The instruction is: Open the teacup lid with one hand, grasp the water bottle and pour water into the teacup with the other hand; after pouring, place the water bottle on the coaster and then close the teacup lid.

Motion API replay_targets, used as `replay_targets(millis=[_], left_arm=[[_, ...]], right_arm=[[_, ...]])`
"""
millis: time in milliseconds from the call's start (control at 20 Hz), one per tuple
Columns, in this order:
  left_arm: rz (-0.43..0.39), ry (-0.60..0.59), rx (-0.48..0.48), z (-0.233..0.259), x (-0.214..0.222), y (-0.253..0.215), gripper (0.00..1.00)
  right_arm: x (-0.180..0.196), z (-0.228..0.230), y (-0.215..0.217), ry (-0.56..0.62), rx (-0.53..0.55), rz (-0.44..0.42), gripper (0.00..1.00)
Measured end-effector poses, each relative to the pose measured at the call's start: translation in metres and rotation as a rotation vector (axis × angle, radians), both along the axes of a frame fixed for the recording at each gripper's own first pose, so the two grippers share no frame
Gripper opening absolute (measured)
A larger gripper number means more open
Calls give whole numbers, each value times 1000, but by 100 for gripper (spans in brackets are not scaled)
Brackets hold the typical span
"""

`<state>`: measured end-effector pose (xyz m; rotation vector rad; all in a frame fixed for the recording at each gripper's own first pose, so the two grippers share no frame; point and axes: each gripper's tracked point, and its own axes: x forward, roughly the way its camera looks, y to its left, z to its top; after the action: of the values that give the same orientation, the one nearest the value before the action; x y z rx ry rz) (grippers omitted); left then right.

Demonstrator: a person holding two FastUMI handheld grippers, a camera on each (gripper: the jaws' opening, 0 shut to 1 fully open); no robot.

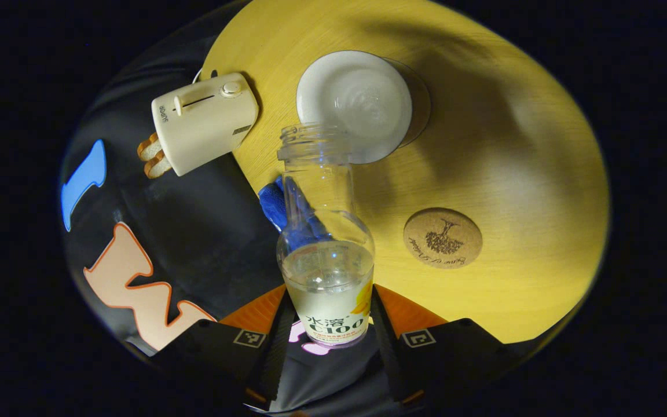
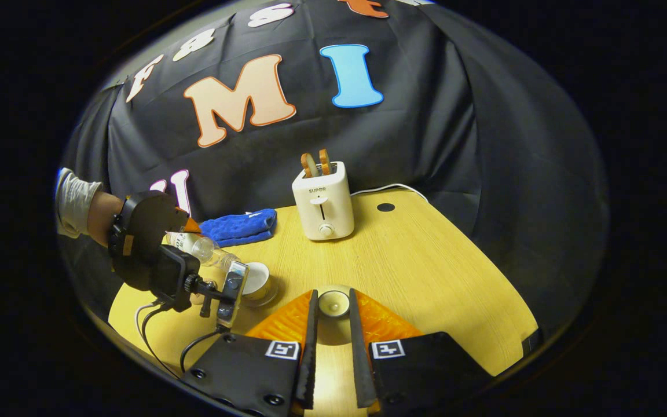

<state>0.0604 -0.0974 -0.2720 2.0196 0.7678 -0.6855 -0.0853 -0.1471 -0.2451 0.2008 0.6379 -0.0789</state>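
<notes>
- In the left gripper view, a smooth cream toaster with bread slices in it sits on the left, at the edge of the round yellow wood-grain table.
- A soft blue cloth shows just behind the bottle.
- The left gripper squeezes both fingers on the clear plastic water bottle. The bottle has no cap, has some pale water in it, and tips toward the cup.
- Its open mouth is right at the rim of the white, round, shiny teacup, which has no lid on.
- A round brown cork coaster lies on the table to the right, apart from the cup.
- In the right gripper view, a hand on the left holds the other gripper with the bottle over the cup.
- The right gripper pinches the small round white lid between its fingers, above the table.
</notes>
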Motion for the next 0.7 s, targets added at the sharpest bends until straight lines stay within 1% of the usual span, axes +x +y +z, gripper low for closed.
replay_targets(millis=[100,150,200,250,300,350,400,550,600,650,700], left_arm=[[54,18,-104,-11,-10,0,69],[88,21,-158,-15,-16,1,71],[120,15,-215,-19,-21,0,68],[144,12,-262,-23,-24,1,70],[173,11,-310,-28,-28,1,69],[208,9,-360,-32,-33,4,68],[238,9,-407,-37,-36,5,69],[335,-21,-532,-44,-43,8,70],[368,-30,-580,-46,-44,7,70],[395,-43,-636,-47,-45,6,70],[419,-63,-698,-48,-44,2,70]], right_arm=[[1,1,5,4,-6,15,29],[1,1,8,7,-9,24,29],[3,1,11,11,-15,32,29],[5,2,13,14,-22,40,31],[6,3,15,15,-29,46,29],[8,4,18,16,-36,53,29],[10,6,20,16,-43,60,29],[15,10,28,18,-61,73,29],[15,12,31,20,-61,75,31],[15,12,34,23,-61,76,29],[15,12,37,26,-64,77,31]])
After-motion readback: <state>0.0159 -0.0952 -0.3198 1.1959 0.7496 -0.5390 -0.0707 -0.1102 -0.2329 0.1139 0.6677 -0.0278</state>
